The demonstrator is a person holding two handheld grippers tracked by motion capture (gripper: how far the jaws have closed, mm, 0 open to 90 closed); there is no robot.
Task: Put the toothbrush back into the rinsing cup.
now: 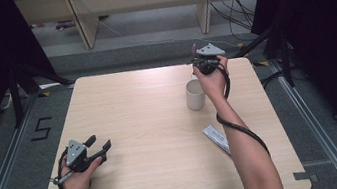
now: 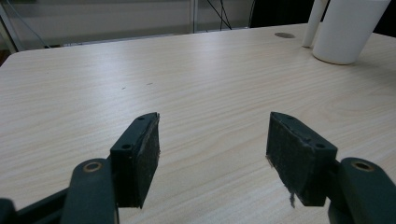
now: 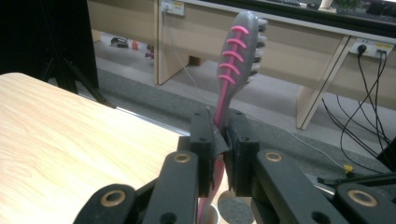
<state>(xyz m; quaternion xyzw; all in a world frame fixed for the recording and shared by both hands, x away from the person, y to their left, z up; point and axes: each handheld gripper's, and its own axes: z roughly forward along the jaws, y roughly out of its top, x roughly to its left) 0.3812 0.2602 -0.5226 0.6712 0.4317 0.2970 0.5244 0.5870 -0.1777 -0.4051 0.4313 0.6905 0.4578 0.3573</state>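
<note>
My right gripper [image 3: 219,126] is shut on a grey and pink toothbrush [image 3: 240,46], whose head points up past the jaws. In the high view that gripper [image 1: 199,55] is raised near the table's far right edge, just above a white cup [image 1: 195,94]; the toothbrush [image 1: 194,49] shows as a small pink tip. The cup [image 2: 348,29] also stands at the top right of the left gripper view. My left gripper [image 1: 101,142] rests at the near left of the table, open, with bare tabletop between its jaws [image 2: 212,144].
A white flat package [image 1: 215,138] lies on the light wooden table [image 1: 144,113] near the right forearm. Beyond the far edge are a grey floor, desk legs and cables. Dark curtains and stands flank both sides.
</note>
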